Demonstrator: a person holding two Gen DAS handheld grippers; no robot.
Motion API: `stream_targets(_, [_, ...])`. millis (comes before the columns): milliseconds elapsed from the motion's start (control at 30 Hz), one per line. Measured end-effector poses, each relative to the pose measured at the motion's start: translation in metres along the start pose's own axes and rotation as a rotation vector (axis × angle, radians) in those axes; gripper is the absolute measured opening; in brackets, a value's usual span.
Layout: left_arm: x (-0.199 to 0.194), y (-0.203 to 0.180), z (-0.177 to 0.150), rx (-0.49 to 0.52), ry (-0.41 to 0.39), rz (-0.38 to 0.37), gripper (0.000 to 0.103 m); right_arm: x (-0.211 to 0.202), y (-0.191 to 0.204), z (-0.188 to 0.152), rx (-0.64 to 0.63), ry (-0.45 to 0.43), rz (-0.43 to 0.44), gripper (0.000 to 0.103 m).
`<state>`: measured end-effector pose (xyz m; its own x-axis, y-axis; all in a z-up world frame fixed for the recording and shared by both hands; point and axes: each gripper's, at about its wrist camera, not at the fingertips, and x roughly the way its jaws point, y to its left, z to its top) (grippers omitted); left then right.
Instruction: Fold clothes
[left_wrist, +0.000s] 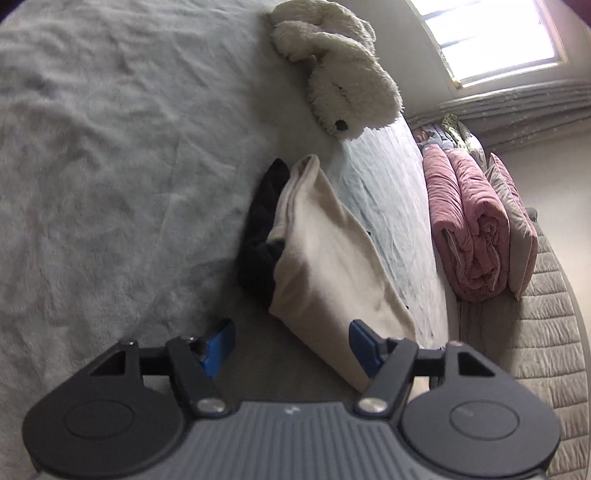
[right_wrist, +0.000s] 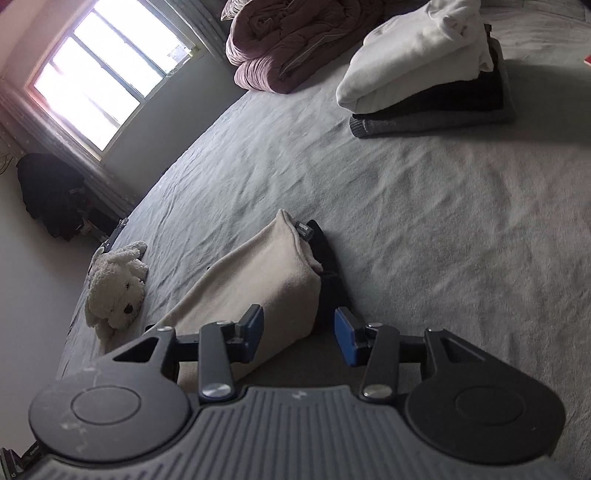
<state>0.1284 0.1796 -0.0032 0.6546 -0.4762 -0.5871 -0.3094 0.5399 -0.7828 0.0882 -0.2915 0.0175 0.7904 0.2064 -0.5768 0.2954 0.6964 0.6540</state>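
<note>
Nearest each camera are the blue-padded fingers of its own tool: the left gripper (left_wrist: 291, 345) has its jaws spread wide with nothing between them, and the right gripper (right_wrist: 299, 334) is likewise parted and empty, both hovering low over the grey bedspread (left_wrist: 110, 166). Just ahead of them lies the cream garment (left_wrist: 325, 258), doubled over itself with a rounded folded edge at its far end, resting partly on a black garment (left_wrist: 262, 229) that shows along one side. The two tools flank the cream piece's near end, a stance that would suit either taking its corners for another fold or having let go of a fold just laid; the pictures fit both. Farther across the bed stands a neat stack of folded clothes (right_wrist: 428, 74), white on dark on grey, probably where finished pieces gather. A plush dog (left_wrist: 343, 74) and a rolled pink quilt (left_wrist: 469, 221) sit at the bed's edges, apparently clear of the working space.
</note>
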Motion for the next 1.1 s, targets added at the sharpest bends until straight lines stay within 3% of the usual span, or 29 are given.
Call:
stream_targets(133, [0.006, -0.002, -0.005, -0.020, -0.062, -0.044, 0.069, 0.014, -0.015, 0.001, 0.141, 0.027, 0.070, 0.047])
stream_targets(400, [0.022, -0.004, -0.015, -0.051, -0.205, -0.076, 0.067, 0.039, -0.025, 0.002, 0.273, 0.004, 0.125, 0.048])
stream_targets(433, [0.024, -0.004, -0.015, -0.046, -0.222, -0.071, 0.062, 0.042, -0.026, 0.002, 0.289, 0.001, 0.132, 0.047])
stream_targets(467, [0.025, -0.005, -0.015, -0.040, -0.237, -0.059, 0.051, 0.045, -0.027, 0.002, 0.304, -0.002, 0.139, 0.047])
stream_targets(500, [0.027, -0.003, -0.016, -0.038, -0.247, -0.052, 0.042, 0.046, -0.027, 0.002, 0.311, -0.012, 0.141, 0.043])
stream_targets(533, [0.028, 0.001, -0.016, -0.040, -0.253, -0.049, 0.027, 0.047, -0.027, 0.001, 0.310, -0.027, 0.136, 0.032])
stream_targets(567, [0.028, 0.004, -0.015, -0.036, -0.258, -0.048, 0.023, 0.048, -0.026, 0.000, 0.309, -0.043, 0.129, 0.031])
stream_targets(767, [0.005, -0.007, -0.019, 0.043, -0.283, -0.011, 0.021, 0.023, -0.019, -0.002, 0.298, -0.088, 0.108, 0.023])
stream_targets(1100, [-0.061, 0.010, -0.053, 0.022, -0.255, -0.011, 0.021, -0.034, -0.033, -0.026, 0.314, -0.006, 0.121, 0.023])
